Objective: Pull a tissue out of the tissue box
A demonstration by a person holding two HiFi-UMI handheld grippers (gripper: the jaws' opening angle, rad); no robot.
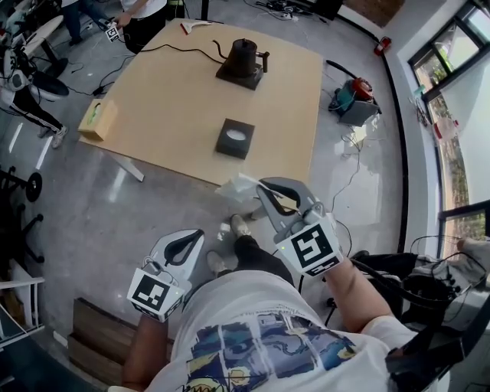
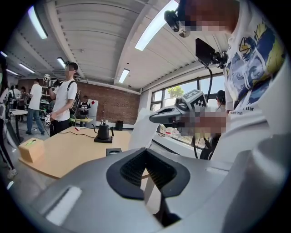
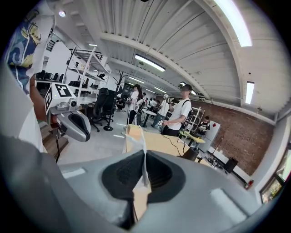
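A white tissue [image 1: 239,186] hangs in the air off the near edge of the wooden table [image 1: 168,115], pinched in my right gripper [image 1: 262,187], which is shut on it. In the right gripper view the tissue [image 3: 143,144] stands up as a thin sheet between the closed jaws. The black square tissue box [image 1: 235,138] sits on the table ahead, white showing in its top opening. My left gripper [image 1: 196,233] hangs lower and nearer to me, shut and empty. The left gripper view shows the tissue [image 2: 143,129] and the right gripper [image 2: 157,117] to the right of the box [image 2: 113,151].
A black kettle on its base [image 1: 242,61] stands at the far side of the table, with a cable running from it. A tan box [image 1: 98,120] sits at the table's left edge. People stand beyond the table [image 1: 142,15]. A red and teal machine [image 1: 354,96] lies on the floor at right.
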